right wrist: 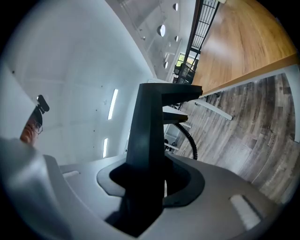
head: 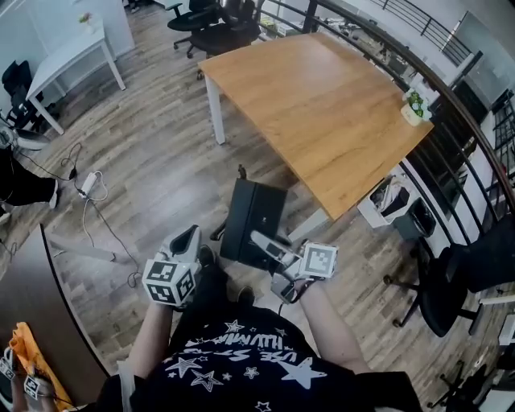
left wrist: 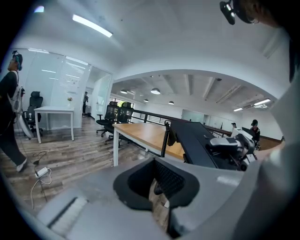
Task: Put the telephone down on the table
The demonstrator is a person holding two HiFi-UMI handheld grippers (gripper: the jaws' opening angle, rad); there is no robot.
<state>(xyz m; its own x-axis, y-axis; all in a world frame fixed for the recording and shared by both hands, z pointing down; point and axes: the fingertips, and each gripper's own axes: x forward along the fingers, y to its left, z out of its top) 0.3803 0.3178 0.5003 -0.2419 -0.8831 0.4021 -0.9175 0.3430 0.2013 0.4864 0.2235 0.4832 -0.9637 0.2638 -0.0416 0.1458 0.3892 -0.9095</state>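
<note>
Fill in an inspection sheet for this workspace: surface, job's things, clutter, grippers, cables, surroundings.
Surface: wooden table, with only a plant seen on it, at its right edge.
Job's things: black telephone, held above the floor, not yet on the table.
Clutter: bins on the floor by the table.
Grippers: right gripper, jaws shut on the telephone; left gripper, jaws apart, nothing between them.
Cables: coiled cord hangs from the telephone; power strip and leads on the floor at left.
Surroundings: office chairs, white table, railing.
</note>
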